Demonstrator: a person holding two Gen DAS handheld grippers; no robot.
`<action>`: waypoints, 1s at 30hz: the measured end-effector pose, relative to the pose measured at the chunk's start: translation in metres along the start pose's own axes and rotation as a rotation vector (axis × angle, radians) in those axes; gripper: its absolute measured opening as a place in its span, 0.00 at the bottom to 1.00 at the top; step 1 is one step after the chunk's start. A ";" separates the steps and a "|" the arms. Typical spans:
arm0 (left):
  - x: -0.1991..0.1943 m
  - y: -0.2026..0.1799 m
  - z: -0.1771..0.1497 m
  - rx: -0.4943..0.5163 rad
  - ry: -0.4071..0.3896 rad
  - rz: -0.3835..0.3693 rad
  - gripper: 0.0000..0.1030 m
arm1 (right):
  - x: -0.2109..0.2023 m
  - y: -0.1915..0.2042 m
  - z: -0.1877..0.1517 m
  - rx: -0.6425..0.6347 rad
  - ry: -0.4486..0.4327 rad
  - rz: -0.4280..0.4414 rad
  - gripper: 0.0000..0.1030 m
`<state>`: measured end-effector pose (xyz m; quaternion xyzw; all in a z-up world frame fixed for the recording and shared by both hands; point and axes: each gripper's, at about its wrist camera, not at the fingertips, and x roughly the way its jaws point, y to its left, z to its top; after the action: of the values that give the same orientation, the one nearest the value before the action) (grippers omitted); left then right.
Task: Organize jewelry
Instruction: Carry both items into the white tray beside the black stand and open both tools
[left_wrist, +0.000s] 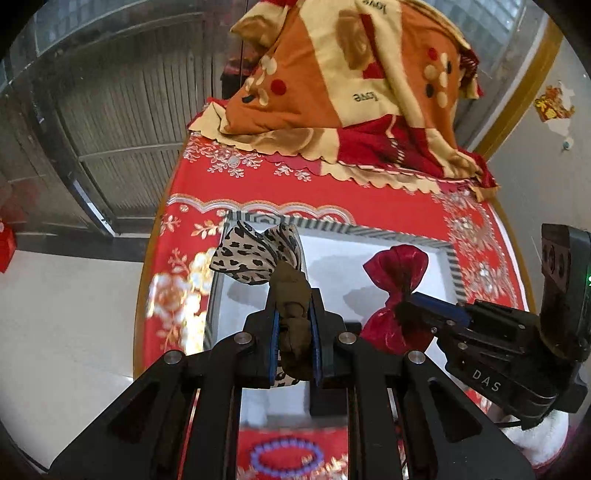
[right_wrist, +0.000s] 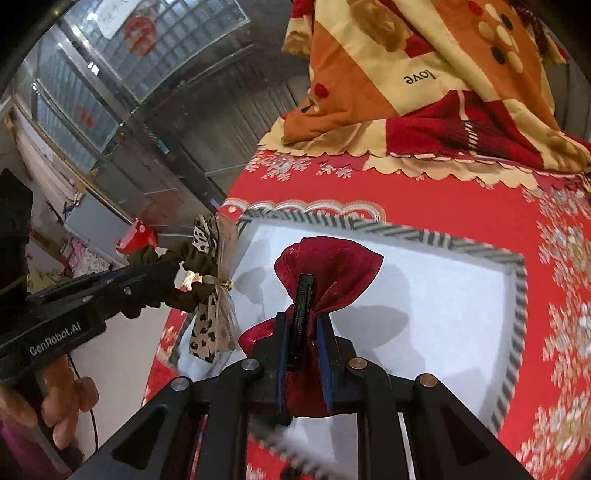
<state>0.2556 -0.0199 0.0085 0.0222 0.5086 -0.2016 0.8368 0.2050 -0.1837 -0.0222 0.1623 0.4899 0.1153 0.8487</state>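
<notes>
My left gripper (left_wrist: 293, 314) is shut on a leopard-print bow hair tie (left_wrist: 258, 258) with an olive scrunchie band, held above the left part of a white tray (left_wrist: 369, 254) with a striped rim. It also shows in the right wrist view (right_wrist: 212, 291). My right gripper (right_wrist: 304, 325) is shut on a dark red bow hair clip (right_wrist: 332, 269), held above the tray (right_wrist: 443, 295). In the left wrist view the red bow (left_wrist: 397, 291) hangs at the right gripper (left_wrist: 410, 304).
The tray lies on a red flowered tablecloth (left_wrist: 369, 195). A folded orange and red blanket (left_wrist: 351, 85) lies at the table's far end. A purple bead bracelet (left_wrist: 286, 459) lies on the cloth near me. The floor drops off left of the table.
</notes>
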 end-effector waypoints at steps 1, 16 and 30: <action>0.005 0.001 0.004 -0.004 0.005 -0.002 0.12 | 0.005 -0.002 0.004 0.006 0.004 -0.002 0.14; 0.071 0.029 0.014 -0.057 0.102 0.004 0.13 | 0.084 -0.017 0.031 0.072 0.109 0.036 0.14; 0.051 0.031 -0.004 -0.100 0.080 0.024 0.45 | 0.039 -0.023 0.013 0.059 0.065 0.004 0.43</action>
<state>0.2842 -0.0065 -0.0422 -0.0056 0.5509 -0.1647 0.8181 0.2361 -0.1929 -0.0559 0.1844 0.5203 0.1076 0.8269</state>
